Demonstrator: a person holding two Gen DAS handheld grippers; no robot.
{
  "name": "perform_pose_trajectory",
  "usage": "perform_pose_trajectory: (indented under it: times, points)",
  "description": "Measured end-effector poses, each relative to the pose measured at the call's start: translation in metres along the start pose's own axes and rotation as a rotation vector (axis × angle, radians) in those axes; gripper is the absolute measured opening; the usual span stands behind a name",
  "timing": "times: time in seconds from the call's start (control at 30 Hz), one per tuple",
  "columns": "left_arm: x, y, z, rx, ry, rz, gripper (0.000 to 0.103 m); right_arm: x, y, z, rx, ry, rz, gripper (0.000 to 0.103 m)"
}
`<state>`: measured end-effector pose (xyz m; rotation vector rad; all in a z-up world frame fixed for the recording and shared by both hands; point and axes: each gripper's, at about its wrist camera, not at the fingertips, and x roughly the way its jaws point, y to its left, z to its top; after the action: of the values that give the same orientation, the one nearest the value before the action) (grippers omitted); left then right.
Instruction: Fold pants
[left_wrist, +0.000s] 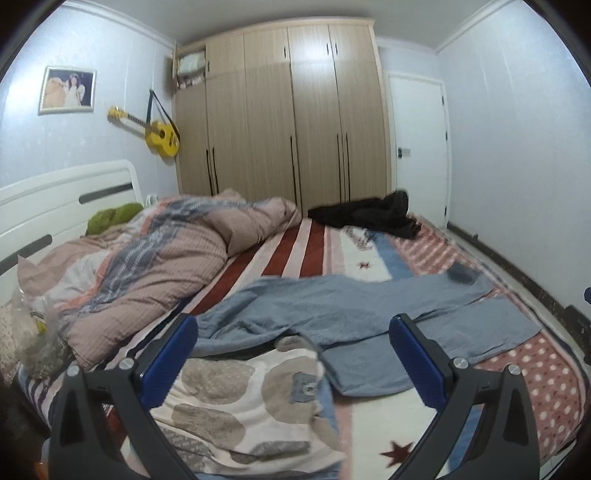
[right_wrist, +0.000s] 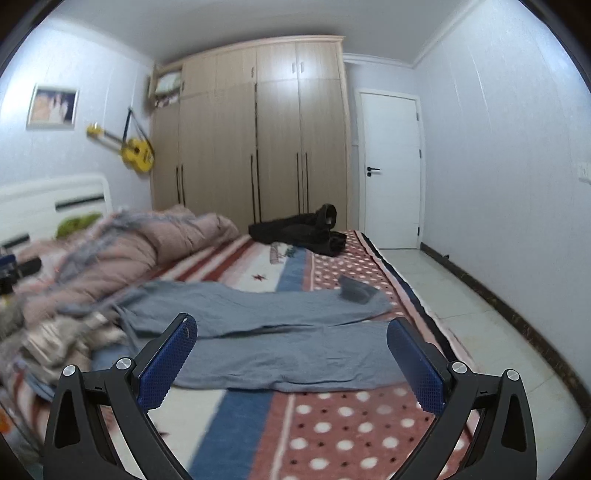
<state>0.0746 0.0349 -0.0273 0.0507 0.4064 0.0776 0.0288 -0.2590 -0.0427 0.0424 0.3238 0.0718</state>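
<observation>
Pants (right_wrist: 266, 332), one grey-blue pair, lie spread flat on the patterned bedspread (right_wrist: 351, 435), their two legs side by side and running toward the bed's right edge. In the left wrist view the same pants (left_wrist: 332, 314) look creased near the waist, where one spotted cream cloth (left_wrist: 240, 398) lies against them; whether it overlaps them I cannot tell.

Two claws hang above the bed. The left gripper (left_wrist: 295, 354) stands wide open over the waist end, its blue pads (left_wrist: 170, 365) holding nothing and touching no fabric. The right gripper (right_wrist: 291, 358) is just as wide, poised over the nearer leg, also empty and clear of the cloth.

Farther out, one rumpled pink quilt (left_wrist: 147, 258) is heaped by the white headboard (left_wrist: 55, 199), and one black garment (right_wrist: 299, 232) sits at the far edge of the mattress. Beyond stand one tall wooden wardrobe (right_wrist: 255, 140), one white door (right_wrist: 391, 170), one yellow guitar (left_wrist: 159, 134) and one framed picture (left_wrist: 67, 89) on the wall.
</observation>
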Motion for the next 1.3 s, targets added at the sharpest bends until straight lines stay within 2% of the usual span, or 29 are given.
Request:
perform_pose_trajectory:
  times: [0.07,0.17,0.3,0.5,0.73,0.8,0.9,0.97,1.0,1.07,1.1,1.23,1.3]
  points:
    - [0.02,0.016,0.0,-0.026,0.035,-0.024,0.102,0.029,-0.004,-0.008,-0.024,0.07,0.037,0.103]
    - [0.06,0.056,0.002,-0.12,0.119,-0.054,0.102,0.061,-0.018,-0.021,-0.004,0.112,0.076,0.102]
    - [0.11,0.102,0.002,-0.235,0.227,-0.043,0.102,0.111,-0.047,-0.042,0.082,0.246,0.132,0.102]
    - [0.177,0.16,-0.018,-0.405,0.435,-0.032,0.102,0.155,-0.079,-0.058,0.164,0.35,0.146,0.102]
    - [0.196,0.178,-0.055,-0.583,0.548,-0.126,0.102,0.187,-0.098,-0.074,0.223,0.442,0.144,0.102]
    - [0.204,0.176,-0.062,-0.596,0.576,-0.127,0.1,0.195,-0.102,-0.081,0.255,0.466,0.147,0.102]
    - [0.21,0.176,-0.062,-0.596,0.579,-0.116,0.09,0.203,-0.109,-0.091,0.3,0.494,0.149,0.102]
    - [0.218,0.175,-0.058,-0.58,0.583,-0.115,0.077,0.208,-0.115,-0.097,0.327,0.505,0.141,0.102]
    - [0.222,0.177,-0.058,-0.577,0.589,-0.112,0.068,0.21,-0.117,-0.098,0.332,0.51,0.136,0.102]
    - [0.23,0.181,-0.059,-0.584,0.602,-0.115,0.057,0.216,-0.121,-0.101,0.341,0.525,0.12,0.092]
    - [0.234,0.182,-0.06,-0.589,0.607,-0.116,0.048,0.218,-0.123,-0.103,0.343,0.534,0.112,0.089]
    - [0.244,0.184,-0.063,-0.578,0.616,-0.103,0.018,0.225,-0.128,-0.111,0.366,0.56,0.095,0.089]
    - [0.242,0.182,-0.061,-0.566,0.597,-0.113,0.008,0.226,-0.131,-0.113,0.387,0.55,0.1,0.089]
